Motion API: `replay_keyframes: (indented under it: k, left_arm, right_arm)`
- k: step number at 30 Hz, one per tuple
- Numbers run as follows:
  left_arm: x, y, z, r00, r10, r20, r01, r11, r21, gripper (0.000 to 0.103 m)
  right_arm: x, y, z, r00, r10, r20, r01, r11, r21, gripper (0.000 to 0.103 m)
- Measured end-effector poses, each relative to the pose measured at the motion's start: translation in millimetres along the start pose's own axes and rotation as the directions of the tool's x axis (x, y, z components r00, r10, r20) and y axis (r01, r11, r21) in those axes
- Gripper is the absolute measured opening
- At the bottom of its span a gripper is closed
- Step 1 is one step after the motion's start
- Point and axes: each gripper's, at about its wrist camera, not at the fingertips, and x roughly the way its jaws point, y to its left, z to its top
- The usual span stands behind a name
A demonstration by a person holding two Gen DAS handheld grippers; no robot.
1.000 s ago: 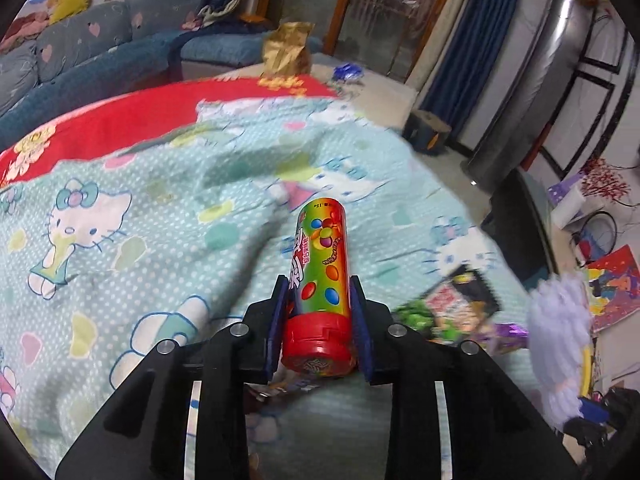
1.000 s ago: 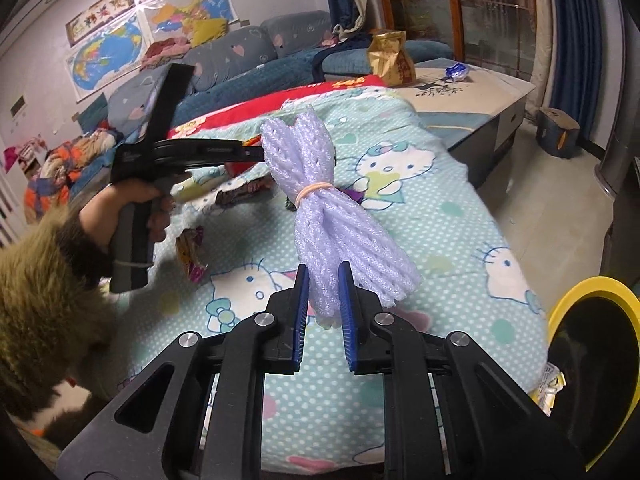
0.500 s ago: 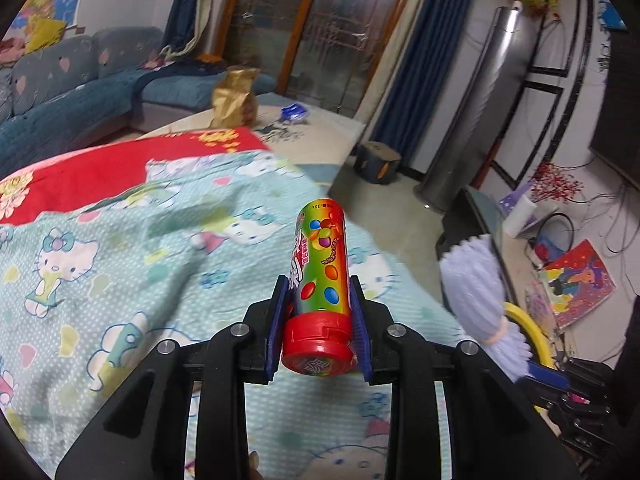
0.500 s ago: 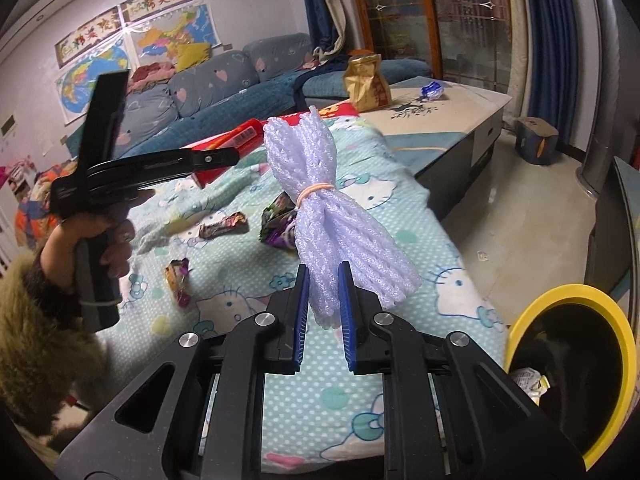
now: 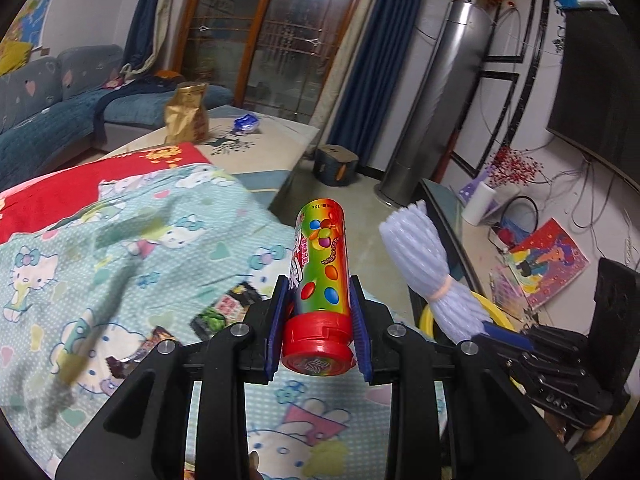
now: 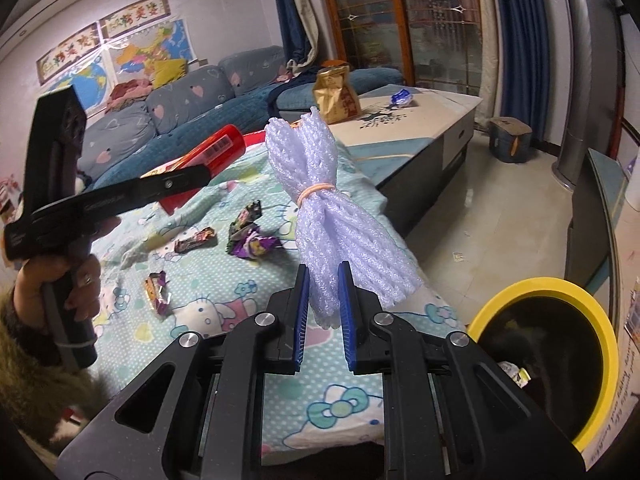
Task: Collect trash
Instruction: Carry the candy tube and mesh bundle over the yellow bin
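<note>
My left gripper (image 5: 318, 312) is shut on a colourful candy tube (image 5: 320, 272) with a red cap, held above the patterned bedspread (image 5: 120, 260). My right gripper (image 6: 323, 296) is shut on a bundle of pale purple foam netting (image 6: 320, 208) tied with an orange band. That bundle (image 5: 424, 268) and the right gripper also show at the right of the left wrist view. A black bin with a yellow rim (image 6: 600, 320) stands on the floor to the lower right; a wrapper lies inside it. The left gripper and tube (image 6: 208, 156) appear at the left in the right wrist view.
Several candy wrappers (image 6: 248, 236) lie on the bedspread (image 6: 224, 312). Behind it stands a low table (image 6: 424, 116) with a gold bag (image 6: 336, 96). A sofa (image 6: 180, 108) lines the far wall. A tall silver tower unit (image 5: 436, 96) and a small box (image 5: 336, 164) stand on the tiled floor.
Both grippers have swung right, off the middle of the bed towards the bin. The bin's yellow rim fills more of the right wrist view. Both grips are unchanged.
</note>
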Motion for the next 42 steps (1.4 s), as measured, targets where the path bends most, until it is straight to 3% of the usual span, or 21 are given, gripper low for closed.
replay_keyframes:
  k: [24,42]
  left_arm:
    - [-1.0,-57.2,-15.5,0.995,-0.100,-0.017,0.101,0.990,0.094,0.028]
    - [10.0,-92.3,-25.1,0.985,-0.164,-0.048,0.169,0.975,0.147,0.028]
  right_arm:
    - [-23.3,-42.6,-7.6,0.995,-0.097,0.025,0.094,0.992,0.089,0.010]
    - [-44.9,-86.8,-20.8,0.979,-0.202,0.031,0.194,0.966,0.168,0.010]
